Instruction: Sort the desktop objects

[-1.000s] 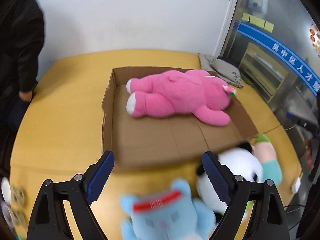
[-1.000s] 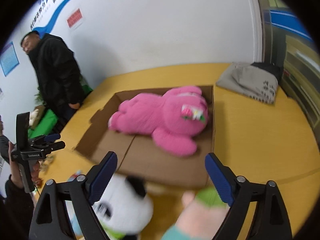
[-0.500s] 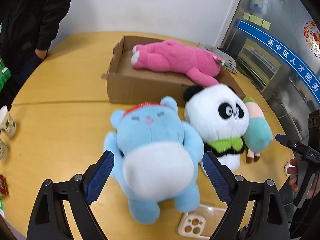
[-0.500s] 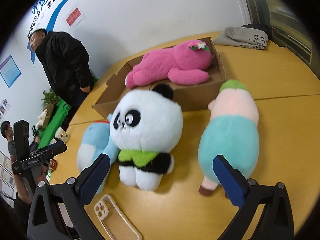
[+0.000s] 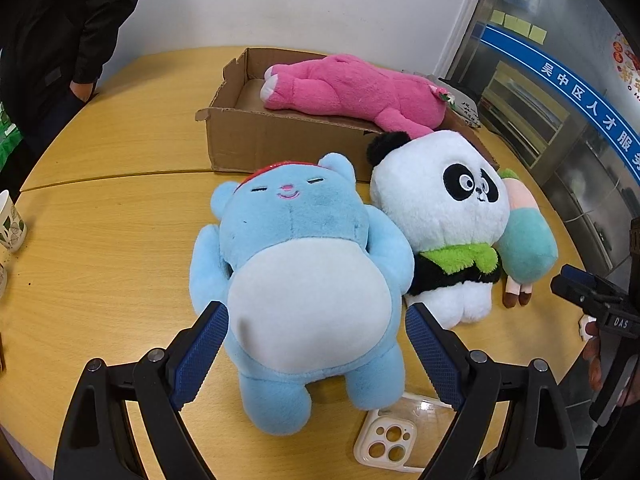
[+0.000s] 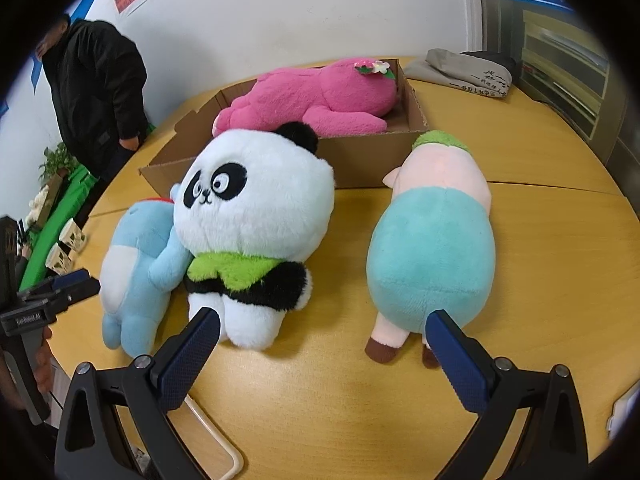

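1. Blue plush bear [image 5: 304,280] lies belly-up on the yellow table [image 5: 112,240]; taken as the landmark.
2. Left gripper [image 5: 316,344] hangs over the bear's lower belly, jaws spread wide on either flank; pads not pressing the fabric.
3. Panda plush [image 5: 440,216] lies just right of the bear, touching its arm.
4. Pink-and-teal plush [image 5: 524,248] lies right of the panda (partly hidden behind it).
5. Cardboard box [image 5: 280,144] stands beyond the bear's head; a pink plush [image 5: 352,88] lies inside.
6. Clear phone case [image 5: 396,436] lies beside the bear's foot.
7. Paper cup [image 5: 10,224] stands far left of the bear.
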`<action>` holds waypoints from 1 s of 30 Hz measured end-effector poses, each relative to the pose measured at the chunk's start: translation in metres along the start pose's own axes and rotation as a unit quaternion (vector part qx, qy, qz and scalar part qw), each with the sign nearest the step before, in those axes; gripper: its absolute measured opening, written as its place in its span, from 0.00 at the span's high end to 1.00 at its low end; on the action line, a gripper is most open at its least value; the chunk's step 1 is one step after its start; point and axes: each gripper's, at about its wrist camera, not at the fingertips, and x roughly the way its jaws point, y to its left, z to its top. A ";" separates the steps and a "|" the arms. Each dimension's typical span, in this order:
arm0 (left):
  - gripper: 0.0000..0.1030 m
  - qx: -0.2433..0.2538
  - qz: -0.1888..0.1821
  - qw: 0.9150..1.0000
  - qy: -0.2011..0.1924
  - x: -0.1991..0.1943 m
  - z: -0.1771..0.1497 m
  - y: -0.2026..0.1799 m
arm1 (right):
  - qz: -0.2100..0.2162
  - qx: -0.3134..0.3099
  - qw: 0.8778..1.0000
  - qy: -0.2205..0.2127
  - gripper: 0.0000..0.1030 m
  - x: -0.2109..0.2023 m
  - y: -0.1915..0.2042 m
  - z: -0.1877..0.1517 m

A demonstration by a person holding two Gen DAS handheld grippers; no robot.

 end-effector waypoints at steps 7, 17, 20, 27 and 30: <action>0.10 0.000 0.002 1.000 0.004 0.002 -0.005 0.001 | -0.009 -0.015 1.000 0.019 0.00 0.006 0.009 -0.012; 0.10 0.002 -0.001 1.000 0.008 0.000 -0.013 0.001 | 0.006 -0.039 0.999 0.035 0.00 0.006 0.032 -0.027; 0.10 0.003 -0.002 1.000 0.012 0.002 -0.017 -0.001 | 0.010 -0.043 0.998 0.039 0.00 0.007 0.039 -0.030; 0.10 0.005 -0.005 1.000 0.019 0.006 -0.021 -0.005 | 0.019 -0.062 0.997 0.045 0.00 0.010 0.060 -0.033; 0.10 0.003 -0.005 1.000 0.020 0.007 -0.022 -0.004 | 0.022 -0.070 0.996 0.050 0.00 0.014 0.068 -0.034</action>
